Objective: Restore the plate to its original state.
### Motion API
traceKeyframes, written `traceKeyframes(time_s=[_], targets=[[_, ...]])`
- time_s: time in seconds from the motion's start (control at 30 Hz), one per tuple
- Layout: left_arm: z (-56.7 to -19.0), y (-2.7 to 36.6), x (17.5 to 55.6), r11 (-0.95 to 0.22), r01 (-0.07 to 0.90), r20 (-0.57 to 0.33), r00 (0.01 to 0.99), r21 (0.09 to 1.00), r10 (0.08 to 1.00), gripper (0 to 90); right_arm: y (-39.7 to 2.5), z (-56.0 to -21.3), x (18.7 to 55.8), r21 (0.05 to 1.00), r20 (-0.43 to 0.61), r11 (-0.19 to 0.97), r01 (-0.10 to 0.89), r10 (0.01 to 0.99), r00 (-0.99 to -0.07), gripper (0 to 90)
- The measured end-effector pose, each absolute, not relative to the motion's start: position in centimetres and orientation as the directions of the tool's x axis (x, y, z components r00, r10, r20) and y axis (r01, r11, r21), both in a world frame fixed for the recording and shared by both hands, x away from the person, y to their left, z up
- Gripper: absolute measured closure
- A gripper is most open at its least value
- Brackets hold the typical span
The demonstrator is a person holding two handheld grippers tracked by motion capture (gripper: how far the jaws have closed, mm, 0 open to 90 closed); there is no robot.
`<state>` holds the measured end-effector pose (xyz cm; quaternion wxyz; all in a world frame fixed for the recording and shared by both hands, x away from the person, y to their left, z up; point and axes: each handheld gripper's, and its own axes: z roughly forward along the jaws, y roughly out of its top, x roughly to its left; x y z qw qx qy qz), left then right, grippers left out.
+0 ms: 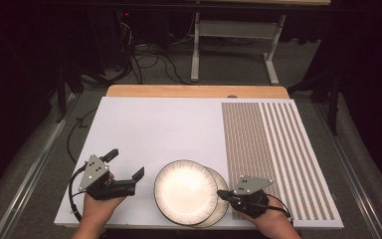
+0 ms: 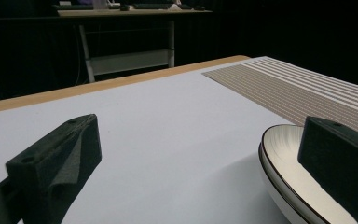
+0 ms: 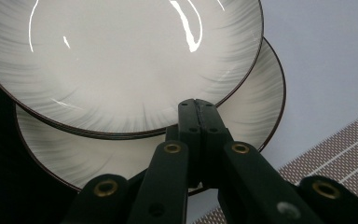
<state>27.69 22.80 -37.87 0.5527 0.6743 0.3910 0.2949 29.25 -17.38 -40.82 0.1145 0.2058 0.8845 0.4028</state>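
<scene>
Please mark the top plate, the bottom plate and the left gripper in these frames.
top plate (image 1: 185, 191), high view, centre of its glossy well.
bottom plate (image 1: 222, 198), high view, the crescent of rim that sticks out to the right from under the top one.
left gripper (image 1: 127, 164), high view, the gap midway between its two spread fingertips.

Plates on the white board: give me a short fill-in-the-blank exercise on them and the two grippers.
1. The number of round white ceramic plates with dark rims is ____; the upper plate overlaps the lower plate.
2. The right gripper has its jaws ____.
3. The left gripper has its jaws ____.
4. The brown striped mat lies on the board's ____ side in the high view.

Missing words: two; shut; open; right
</scene>
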Motion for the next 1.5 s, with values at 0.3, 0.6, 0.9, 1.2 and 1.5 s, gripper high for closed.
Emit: traceKeyframes(time_s=[0.3, 0.6, 0.9, 1.2, 1.5], targets=[[-37.9, 22.8, 27.7, -0.083, 0.202, -0.035, 0.522, 0.976, 0.852, 0.4, -17.8, -40.7, 29.3, 0.762, -0.039, 0.588, 0.273, 0.461, -0.886, 90.0], [-37.9, 22.8, 27.7, -0.084, 0.204, -0.036, 0.523, 0.975, 0.851, 0.4, -18.3, -40.6, 29.3, 0.77, -0.033, 0.573, 0.281, 0.475, -0.88, 90.0], [-37.9, 22.8, 27.7, -0.085, 0.203, -0.035, 0.523, 0.975, 0.851, 0.5, -18.3, -40.6, 29.3, 0.766, -0.032, 0.577, 0.283, 0.474, -0.88, 90.0], [-37.9, 22.8, 27.7, -0.084, 0.203, -0.036, 0.524, 0.976, 0.851, 0.5, -18.3, -40.6, 29.3, 0.765, -0.036, 0.58, 0.281, 0.473, -0.88, 90.0], [-37.9, 22.8, 27.7, -0.083, 0.204, -0.036, 0.524, 0.975, 0.851, 0.5, -18.5, -40.5, 29.3, 0.767, -0.031, 0.575, 0.285, 0.477, -0.878, 90.0]])
